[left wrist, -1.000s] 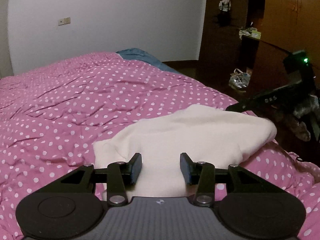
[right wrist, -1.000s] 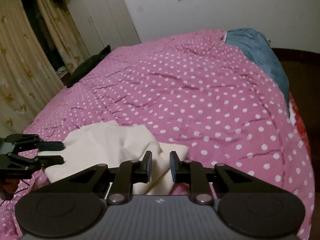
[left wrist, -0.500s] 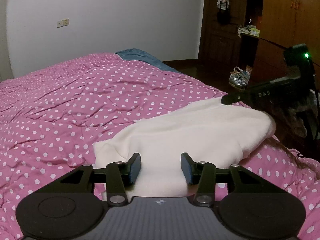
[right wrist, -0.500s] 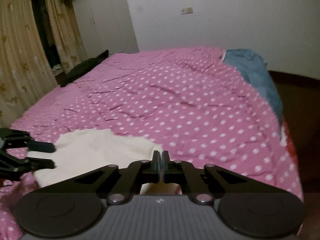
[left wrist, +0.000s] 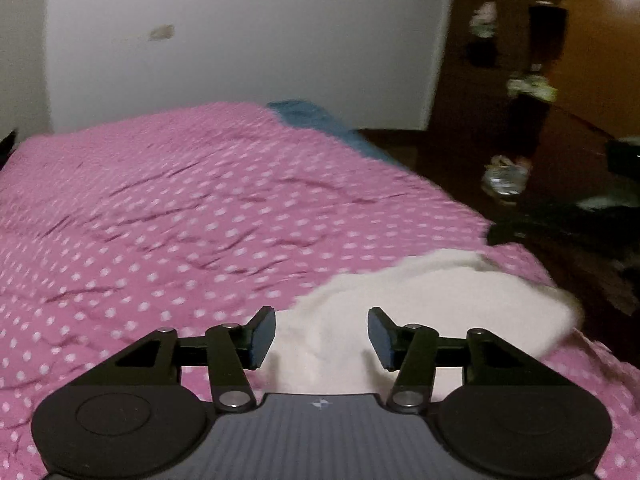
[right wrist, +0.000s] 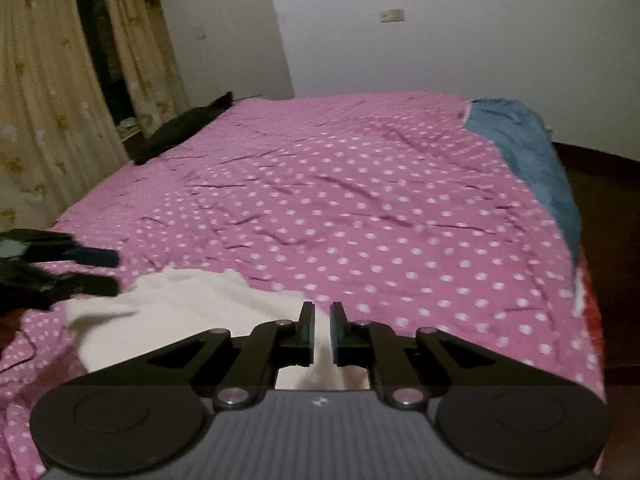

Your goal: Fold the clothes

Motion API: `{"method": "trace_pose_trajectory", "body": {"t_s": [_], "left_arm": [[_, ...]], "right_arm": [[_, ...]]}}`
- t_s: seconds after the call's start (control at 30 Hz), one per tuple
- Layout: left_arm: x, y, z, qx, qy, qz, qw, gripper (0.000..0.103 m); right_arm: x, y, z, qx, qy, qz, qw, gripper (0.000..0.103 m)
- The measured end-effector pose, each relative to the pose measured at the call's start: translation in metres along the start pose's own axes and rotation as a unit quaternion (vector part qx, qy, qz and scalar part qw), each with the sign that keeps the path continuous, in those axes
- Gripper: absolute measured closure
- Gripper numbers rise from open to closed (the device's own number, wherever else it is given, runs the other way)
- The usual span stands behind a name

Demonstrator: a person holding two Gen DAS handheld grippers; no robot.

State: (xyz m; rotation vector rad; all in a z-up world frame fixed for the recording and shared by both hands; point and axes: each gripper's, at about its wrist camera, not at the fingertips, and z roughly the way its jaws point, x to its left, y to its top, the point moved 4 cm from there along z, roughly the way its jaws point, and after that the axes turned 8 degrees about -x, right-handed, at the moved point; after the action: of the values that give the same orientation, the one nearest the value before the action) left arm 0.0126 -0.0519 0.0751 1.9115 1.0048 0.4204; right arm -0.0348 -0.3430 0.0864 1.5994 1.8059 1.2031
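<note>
A cream garment [left wrist: 420, 300] lies bunched at the near edge of a pink polka-dot bed [left wrist: 200, 220]. My left gripper [left wrist: 322, 336] hovers over the garment's near left end. Its jaws are wide apart and opening, and no pad touches the cloth seen between them. In the right wrist view the same garment [right wrist: 180, 312] runs under my right gripper [right wrist: 322, 332]. Those jaws stand almost together and are just opening, with a strip of cream cloth filling the narrow gap. The left gripper [right wrist: 114, 272] shows at that view's left edge. The right gripper [left wrist: 496, 234] is a dark blur at the garment's far corner.
A blue cloth [right wrist: 528, 152] hangs over the bed's far right corner. A black item [right wrist: 180, 128] lies at the far left edge by yellow curtains [right wrist: 40, 120]. Right of the bed is dark wooden floor with a small bag or shoes [left wrist: 504, 176] and wooden wardrobes.
The right jaws closed fully over the garment's edge, then parted a sliver. The left jaws spread wider. Both grippers moved, so both views are blurred now.
</note>
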Motion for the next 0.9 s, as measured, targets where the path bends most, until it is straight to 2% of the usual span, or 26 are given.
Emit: {"method": "trace_pose_trajectory", "body": {"t_s": [0.1, 0.17, 0.23, 0.3, 0.33, 0.37, 0.43, 0.53, 0.6, 0.7, 0.8, 0.9], "left_arm": [[0.017, -0.006, 0.016, 0.032, 0.004, -0.036, 0.9988, 0.052], [0.024, -0.012, 0.025, 0.051, -0.003, -0.054, 0.9972, 0.063], [0.027, -0.015, 0.031, 0.061, -0.009, -0.06, 0.9962, 0.069], [0.029, -0.018, 0.035, 0.066, -0.017, -0.06, 0.9959, 0.08], [0.028, -0.019, 0.036, 0.066, -0.018, -0.056, 0.996, 0.091], [0.028, -0.019, 0.036, 0.066, -0.019, -0.051, 0.9963, 0.095], [0.023, -0.017, 0.034, 0.054, -0.002, -0.018, 0.9984, 0.096], [0.024, -0.011, 0.031, 0.035, 0.013, 0.004, 0.9993, 0.097], [0.024, -0.01, 0.033, 0.035, 0.022, 0.012, 0.9991, 0.097], [0.025, -0.013, 0.036, 0.043, 0.02, 0.009, 0.9988, 0.096], [0.027, -0.012, 0.029, 0.039, 0.032, 0.002, 0.9987, 0.09], [0.025, -0.007, 0.016, 0.023, 0.04, -0.003, 0.9989, 0.09]], "right_arm": [[0.007, 0.001, 0.014, 0.019, 0.02, 0.004, 1.0, 0.095], [0.009, 0.0, 0.025, 0.033, 0.023, -0.001, 0.999, 0.093], [0.011, -0.001, 0.037, 0.048, 0.022, -0.005, 0.999, 0.092], [0.012, -0.002, 0.042, 0.055, 0.021, -0.008, 0.998, 0.085], [0.013, -0.002, 0.044, 0.056, 0.021, -0.009, 0.998, 0.083], [0.014, -0.002, 0.045, 0.057, 0.021, -0.011, 0.998, 0.082], [0.016, -0.002, 0.045, 0.056, 0.018, -0.019, 0.998, 0.082], [0.017, -0.003, 0.045, 0.056, 0.009, -0.03, 0.998, 0.081], [0.018, -0.005, 0.045, 0.055, 0.002, -0.041, 0.998, 0.074], [0.018, -0.008, 0.046, 0.055, -0.006, -0.054, 0.997, 0.074], [0.018, -0.005, 0.035, 0.042, -0.008, -0.052, 0.998, 0.074], [0.023, -0.003, 0.014, 0.022, -0.002, -0.054, 0.998, 0.074]]}}
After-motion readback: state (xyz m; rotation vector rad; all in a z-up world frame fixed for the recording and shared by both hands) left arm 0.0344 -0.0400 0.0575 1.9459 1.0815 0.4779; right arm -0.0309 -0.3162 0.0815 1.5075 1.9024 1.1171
